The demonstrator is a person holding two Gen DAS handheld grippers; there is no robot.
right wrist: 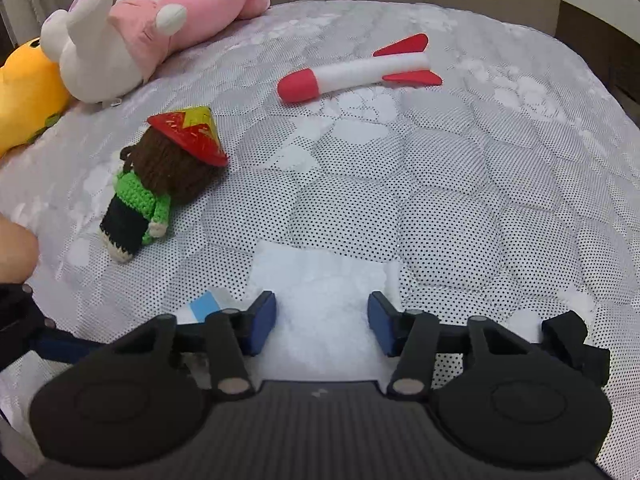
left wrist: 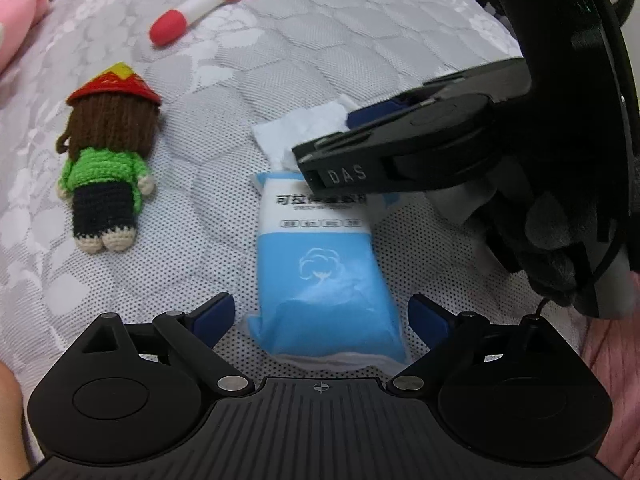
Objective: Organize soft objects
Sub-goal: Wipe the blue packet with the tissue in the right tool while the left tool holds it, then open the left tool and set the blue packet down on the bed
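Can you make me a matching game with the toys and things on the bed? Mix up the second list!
Things:
1. Red and white foam rocket
2. Crocheted doll in a green top and red pointed hat
3. Blue and white tissue pack
4. Pink plush toy

Places:
A. Between the left gripper's open fingers
B. Face down, left of the pack
C. Far edge of the quilted grey bed cover, beside a yellow plush
D. Alone, far middle of the bed

Pairs: 1-D, 2-B, 3-A, 4-C
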